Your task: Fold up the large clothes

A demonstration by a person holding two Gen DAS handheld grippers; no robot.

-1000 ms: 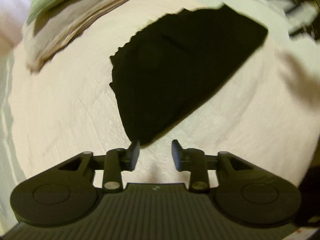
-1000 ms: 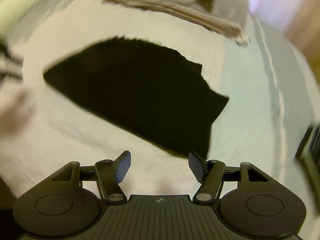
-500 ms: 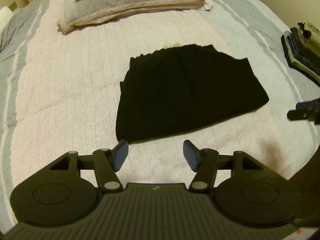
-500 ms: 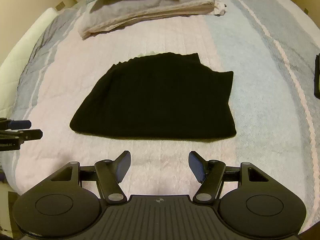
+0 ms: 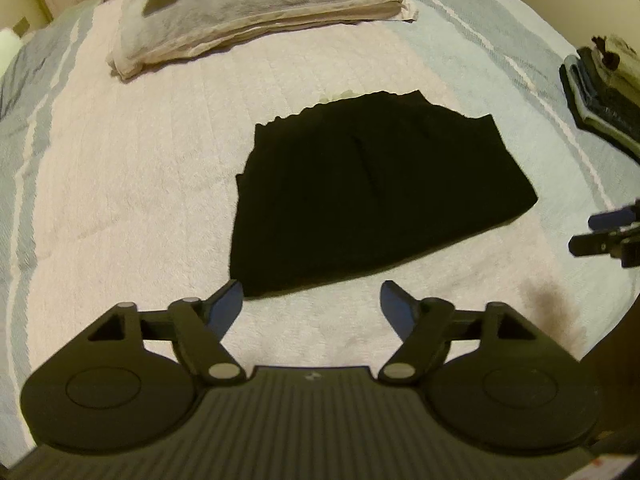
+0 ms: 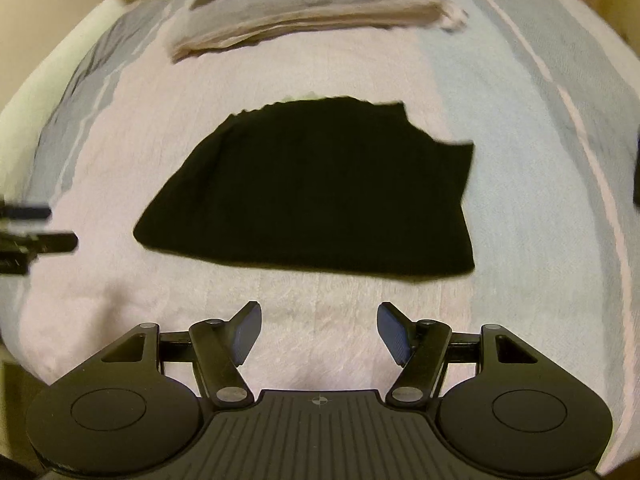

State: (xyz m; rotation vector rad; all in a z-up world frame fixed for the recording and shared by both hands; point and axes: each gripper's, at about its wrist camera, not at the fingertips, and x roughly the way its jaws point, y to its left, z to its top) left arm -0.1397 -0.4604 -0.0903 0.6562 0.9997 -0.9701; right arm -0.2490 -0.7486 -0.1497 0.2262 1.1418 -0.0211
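Both your grippers were up off the bed, nothing in either one.

Your left gripper (image 5: 311, 300) pointed steeply down near the black garment's (image 5: 376, 204) near corner, jaws opening with only bedspread between them; your right gripper (image 6: 319, 330) hung wide open and empty. The garment lay folded flat mid-bed on the pink-and-grey striped bedspread (image 5: 132, 184), with pillows (image 5: 256, 20) stacked at the far end.

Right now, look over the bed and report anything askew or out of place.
The black garment lies folded but lopsided: its far edge is stepped and wavy, and something pale peeks out from under that edge. Both grippers are clear of it. Nothing else stands out.
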